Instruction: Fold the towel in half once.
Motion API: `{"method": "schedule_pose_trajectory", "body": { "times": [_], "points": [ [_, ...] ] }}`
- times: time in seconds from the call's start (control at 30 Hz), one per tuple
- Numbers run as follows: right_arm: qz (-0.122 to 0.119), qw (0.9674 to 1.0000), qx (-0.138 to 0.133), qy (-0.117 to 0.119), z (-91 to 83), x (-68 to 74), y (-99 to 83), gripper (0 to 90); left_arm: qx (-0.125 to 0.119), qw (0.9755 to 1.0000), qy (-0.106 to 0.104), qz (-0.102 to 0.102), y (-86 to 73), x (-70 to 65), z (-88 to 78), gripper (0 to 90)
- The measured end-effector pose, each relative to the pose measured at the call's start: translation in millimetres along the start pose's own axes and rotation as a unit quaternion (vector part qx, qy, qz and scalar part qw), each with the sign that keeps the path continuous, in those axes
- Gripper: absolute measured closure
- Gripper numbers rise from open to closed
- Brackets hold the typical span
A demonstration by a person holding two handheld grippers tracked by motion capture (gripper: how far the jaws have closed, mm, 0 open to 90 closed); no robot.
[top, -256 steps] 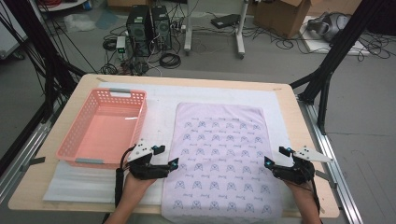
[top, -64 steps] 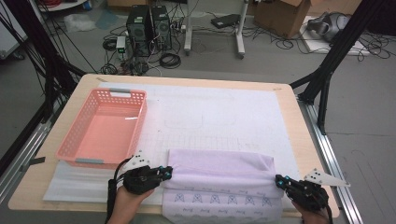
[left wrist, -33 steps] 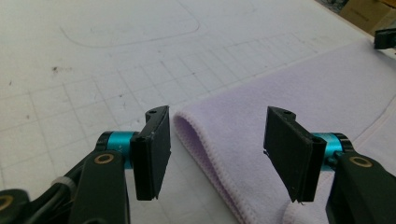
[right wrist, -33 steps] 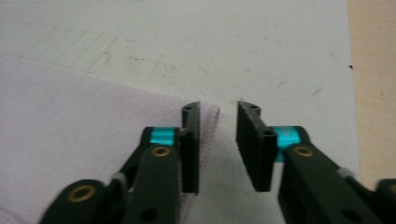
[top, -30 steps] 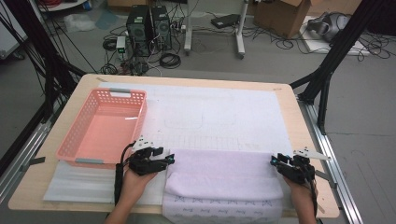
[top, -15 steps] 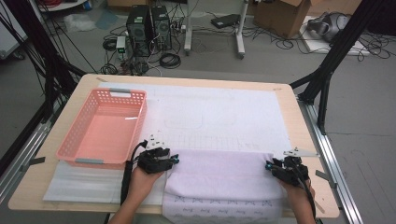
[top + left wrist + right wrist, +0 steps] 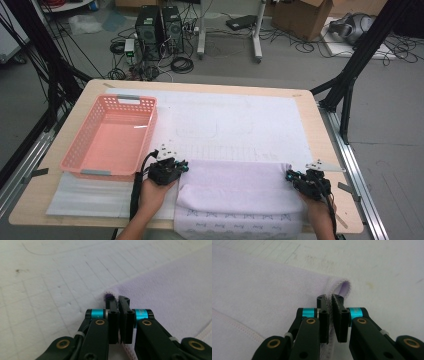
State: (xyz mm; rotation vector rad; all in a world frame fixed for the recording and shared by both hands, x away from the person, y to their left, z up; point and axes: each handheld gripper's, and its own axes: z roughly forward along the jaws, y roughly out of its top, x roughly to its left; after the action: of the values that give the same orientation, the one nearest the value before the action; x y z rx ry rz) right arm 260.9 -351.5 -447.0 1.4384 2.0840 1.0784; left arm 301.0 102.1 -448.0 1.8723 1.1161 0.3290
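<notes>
Left claw (image 7: 117, 298) and right claw (image 7: 331, 298) each clamp a fold-edge corner of the lilac cloth (image 7: 235, 187). Basket (image 7: 111, 135) just left; bare white mat (image 7: 240, 120) beyond on worktop (image 7: 312, 125).

- We see a pink plastic basket (image 7: 110, 135) ahead of the left gripper's (image 7: 182, 167) jaws and off to their outer side, near but apart.
- A white foam mat (image 7: 240, 120), faintly ruled with a grid, lies under both pairs of jaws and stretches on ahead.
- We find the bare wooden table (image 7: 322, 145) edge outward of the right gripper's (image 7: 289, 176) jaws.
- Far ahead, on the floor, stand two black computer towers (image 7: 160, 22), loose cables (image 7: 182, 64) and a cardboard box (image 7: 300, 12).
</notes>
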Motion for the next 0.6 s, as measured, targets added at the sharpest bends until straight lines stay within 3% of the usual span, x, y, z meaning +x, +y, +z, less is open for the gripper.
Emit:
{"method": "schedule_pose_trajectory", "body": {
  "times": [0.07, 0.17, 0.37, 0.43, 0.53, 0.6],
  "points": [
    [-0.003, 0.9997, -0.022, -0.009, -0.4, 1.1, 3.5, 84.9, -0.007, 0.9998, -0.001, -0.017, 8.6, 5.7, 0.5, 86.8],
    [-0.003, 0.9989, -0.043, -0.020, 0.9, 0.3, 12.1, 85.1, -0.014, 0.9995, 0.008, -0.025, 24.9, 10.9, 4.1, 86.8],
    [0.000, 0.9985, -0.049, -0.025, 22.3, -10.6, 37.6, 85.0, -0.025, 0.9982, 0.017, -0.053, 60.1, 29.4, 15.1, 86.8],
    [-0.009, 0.9983, -0.051, -0.029, 27.8, -12.6, 49.7, 85.0, -0.027, 0.9973, 0.022, -0.065, 69.0, 37.0, 20.2, 86.8],
    [-0.013, 0.9979, -0.055, -0.033, 34.3, -15.8, 68.5, 84.9, -0.033, 0.9968, 0.026, -0.068, 78.4, 45.3, 26.3, 86.7],
    [-0.009, 0.9976, -0.057, -0.037, 39.3, -19.2, 79.1, 84.9, -0.034, 0.9973, 0.029, -0.058, 83.5, 47.7, 29.9, 86.7]
  ]
}}
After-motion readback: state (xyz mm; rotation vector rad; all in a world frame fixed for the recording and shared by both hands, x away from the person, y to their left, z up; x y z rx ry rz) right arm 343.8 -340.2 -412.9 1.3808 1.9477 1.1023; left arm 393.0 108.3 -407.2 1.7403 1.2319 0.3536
